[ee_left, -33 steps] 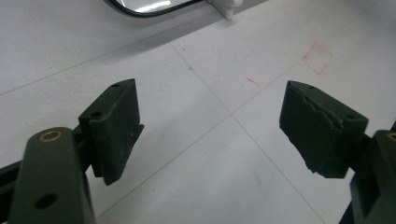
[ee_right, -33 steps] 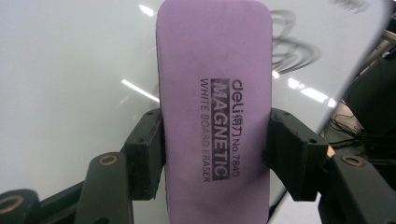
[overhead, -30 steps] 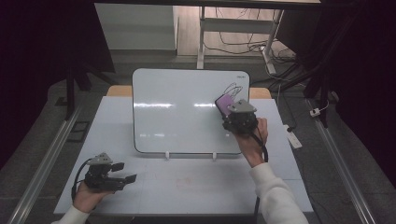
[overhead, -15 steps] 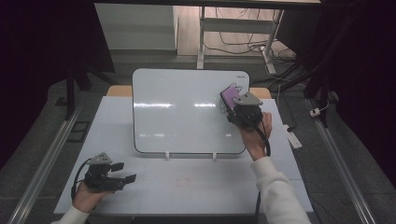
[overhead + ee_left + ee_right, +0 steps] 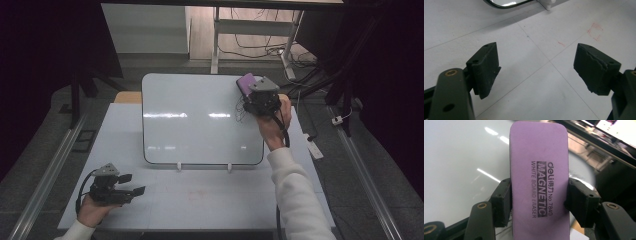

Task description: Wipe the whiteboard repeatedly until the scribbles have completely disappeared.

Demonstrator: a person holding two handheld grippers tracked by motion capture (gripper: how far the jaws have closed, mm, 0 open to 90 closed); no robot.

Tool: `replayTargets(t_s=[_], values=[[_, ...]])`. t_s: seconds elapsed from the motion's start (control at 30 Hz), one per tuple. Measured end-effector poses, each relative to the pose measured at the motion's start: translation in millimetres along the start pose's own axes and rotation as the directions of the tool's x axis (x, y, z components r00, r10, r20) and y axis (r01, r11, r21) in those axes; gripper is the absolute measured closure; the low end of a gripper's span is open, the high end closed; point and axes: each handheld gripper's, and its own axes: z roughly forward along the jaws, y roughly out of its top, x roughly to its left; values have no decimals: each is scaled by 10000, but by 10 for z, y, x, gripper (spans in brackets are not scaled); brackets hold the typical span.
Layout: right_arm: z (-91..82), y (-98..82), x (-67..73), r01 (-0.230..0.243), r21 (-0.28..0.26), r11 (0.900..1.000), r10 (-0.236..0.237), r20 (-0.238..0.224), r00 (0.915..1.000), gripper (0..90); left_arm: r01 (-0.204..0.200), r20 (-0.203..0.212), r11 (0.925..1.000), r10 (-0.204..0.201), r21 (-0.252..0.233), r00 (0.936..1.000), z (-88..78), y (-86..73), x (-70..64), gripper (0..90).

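The right gripper (image 5: 255, 95) is clamped on a purple eraser (image 5: 539, 180), pinched across its narrow sides, and holds it at the whiteboard's (image 5: 200, 120) top right corner, likely so its face can wipe the board. The left gripper (image 5: 131, 184) rests released, jaws wide apart with nothing between them, near the desk's (image 5: 220, 195) front left corner, apparently idle. The desk is pale grey with seam lines and faint red marks (image 5: 595, 31). Cables (image 5: 260, 35) trail over the dim floor beyond.

White sleeves (image 5: 299, 200) — black two-jaw grippers, brass-ringed screw holes, grey top plates, trailing black cables.
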Motion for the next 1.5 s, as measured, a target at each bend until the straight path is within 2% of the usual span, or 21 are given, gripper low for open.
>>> replayTargets(t_s=[0.13, 0.27, 0.33, 0.4, 0.53, 0.67, 0.77, 0.93, 1.03, 1.1, 1.2, 1.33, 1.5], values=[[-44, -113, 304, 868, 62, 9962, -861, -778, 9932, 402, -3, 5, 10000, 2, 40, 10000, 8, -1, -3, 212], [-108, -315, 603, 1436, -9, 9896, -1427, -1218, 9823, 401, -68, 10, 10000, 68, 43, 10000, 10, 2, -10, 212], [-138, -393, 692, 1580, -23, 9874, -1569, -1364, 9781, 401, -64, 12, 10000, 64, 34, 10000, 10, 3, -14, 212], [-159, -440, 719, 1664, -35, 9860, -1653, -1388, 9764, 401, -32, 28, 10000, 32, 29, 10000, 8, 3, -19, 212], [-156, -430, 612, 1130, 95, 9936, -1102, -1529, 9821, 401, -45, 24, 10000, 45, 23, 10000, 8, 3, -17, 212], [-123, -328, 420, 717, 48, 9974, -708, -1061, 9918, 401, 24, 25, 10000, -24, 53, 10000, 25, 6, -15, 213], [-71, -206, 245, 406, 4, 9992, -405, -680, 9969, 401, -68, 71, 10000, 68, 53, 10000, 36, 19, -33, 212], [-8, 23, -32, -3, -96, 10000, 4, 20, 10000, 401, -77, 13, 9999, 77, 73, 10000, 50, 21, -33, 216], [26, 84, -120, -289, -8, 9996, 289, -63, 9996, 401, -154, 20, 9998, 154, 99, 9999, 58, 18, -33, 216], [25, 74, -66, 74, 39, 10000, -74, 83, 9999, 401, -145, 38, 9998, 145, 106, 9999, 58, 18, -31, 216], [1, 11, 100, 648, 98, 9978, -646, -232, 9976, 401, -144, 43, 9999, 144, 95, 9999, 55, 18, -26, 216], [-45, -160, 419, 1726, 222, 9847, -1711, -551, 9837, 402, -163, 21, 9998, 163, 73, 9999, 50, 17, -39, 216], [-133, -373, 700, 2408, 312, 9701, -2357, -1169, 9648, 402, -140, 17, 9999, 140, 68, 9999, 50, 19, -44, 216]])
